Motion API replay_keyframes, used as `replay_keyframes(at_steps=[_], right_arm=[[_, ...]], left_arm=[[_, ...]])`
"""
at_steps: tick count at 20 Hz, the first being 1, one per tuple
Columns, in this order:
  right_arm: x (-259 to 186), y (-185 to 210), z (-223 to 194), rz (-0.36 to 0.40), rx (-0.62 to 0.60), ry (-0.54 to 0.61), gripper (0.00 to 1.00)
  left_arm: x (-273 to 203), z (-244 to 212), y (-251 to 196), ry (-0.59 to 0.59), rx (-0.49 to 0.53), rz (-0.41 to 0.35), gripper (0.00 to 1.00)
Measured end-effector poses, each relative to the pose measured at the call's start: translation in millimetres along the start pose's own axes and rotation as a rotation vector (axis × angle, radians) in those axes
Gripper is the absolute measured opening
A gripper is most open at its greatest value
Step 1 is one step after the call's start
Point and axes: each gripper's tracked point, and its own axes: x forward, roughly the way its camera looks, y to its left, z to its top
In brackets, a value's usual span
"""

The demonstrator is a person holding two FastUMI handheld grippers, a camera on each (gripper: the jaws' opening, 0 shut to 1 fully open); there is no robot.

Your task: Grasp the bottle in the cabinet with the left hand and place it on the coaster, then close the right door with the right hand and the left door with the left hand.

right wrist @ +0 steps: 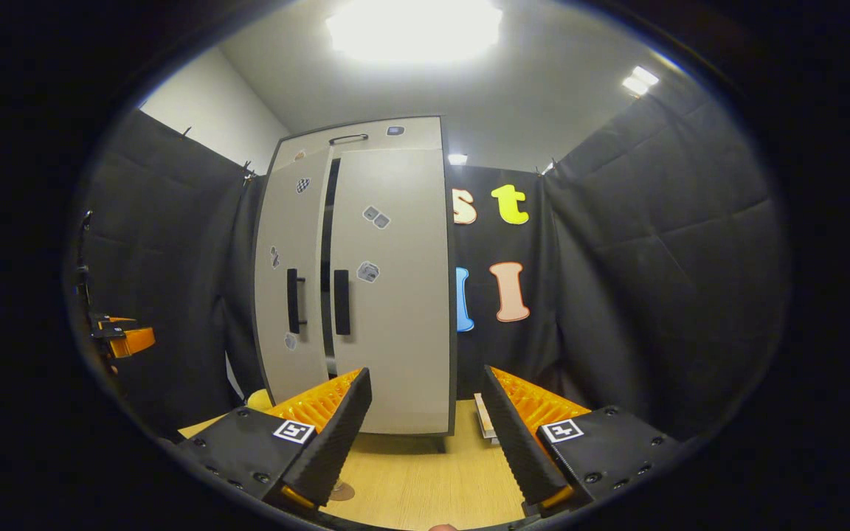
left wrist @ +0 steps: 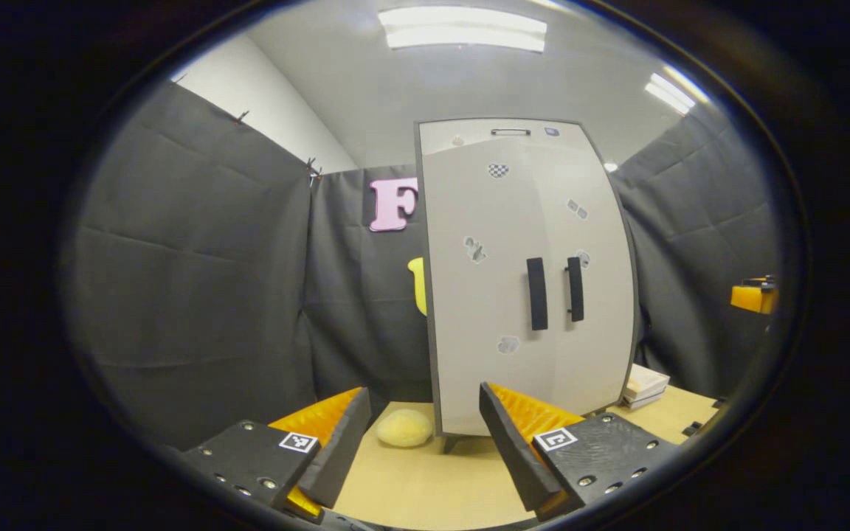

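A tall grey two-door cabinet [left wrist: 528,280] [right wrist: 366,280] stands on the wooden table [left wrist: 425,487], with two dark vertical handles [left wrist: 537,293] at the doors' meeting edges. In the left gripper view the doors look flush; in the right gripper view a narrow dark gap [right wrist: 330,243] runs between them. My left gripper [left wrist: 423,398] is open, low before the cabinet's left corner, holding nothing. My right gripper [right wrist: 425,376] is open too, in front of the cabinet's right door. A small brown disc [right wrist: 341,490], possibly the coaster, lies on the table by its left finger.
A pale yellow soft lump [left wrist: 404,428] lies on the table left of the cabinet foot. A stack of white books [left wrist: 644,387] [right wrist: 484,417] sits to the cabinet's right. The other gripper appears far off as an orange piece [left wrist: 755,295] [right wrist: 121,338]. Black cloth walls close in around.
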Motion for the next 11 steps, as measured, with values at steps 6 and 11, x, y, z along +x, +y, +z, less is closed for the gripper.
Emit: replay_keyframes(at_steps=[6,11], right_arm=[[-9,6,5,-0.003,-0.004,-0.013,0.92],[-16,7,6,-0.010,-0.004,-0.013,0.95]], left_arm=[[-13,1,7,-0.003,-0.013,-0.001,0.92],[-21,-2,16,0.007,-0.019,0.007,0.90]])
